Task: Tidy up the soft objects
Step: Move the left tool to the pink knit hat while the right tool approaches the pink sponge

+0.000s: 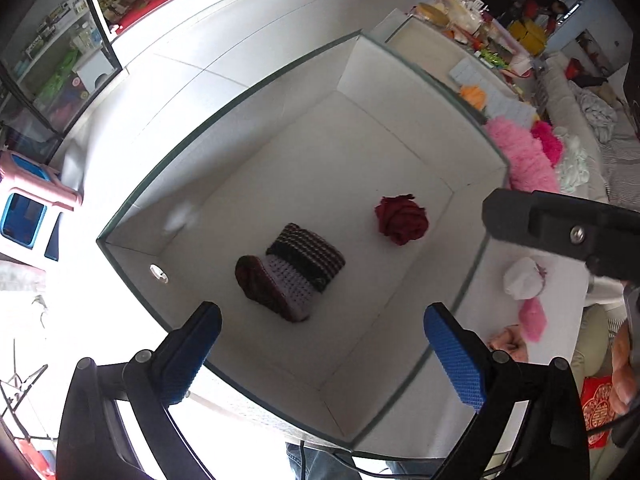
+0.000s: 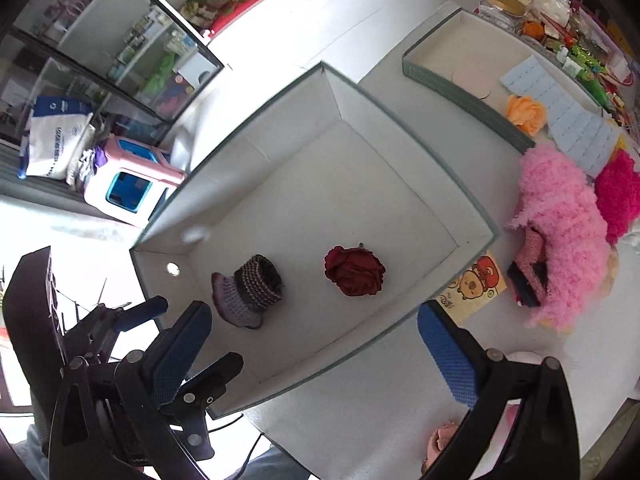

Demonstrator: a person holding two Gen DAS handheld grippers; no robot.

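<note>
While both the left gripper [image 1: 322,356] and right gripper [image 2: 316,354] hover with jaws released and empty, the knitted hat [image 1: 290,270] and red cloth flower [image 1: 401,219] lie inside the box [image 1: 224,98]; light, squashy things, probably best pinched mid-body.

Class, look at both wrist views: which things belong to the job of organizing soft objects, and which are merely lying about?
Belonging to the job:
white box
knitted striped item
dark red fabric rose
fluffy pink item
orange soft item

Lying about:
cartoon card
shallow tray
pink stool
</note>
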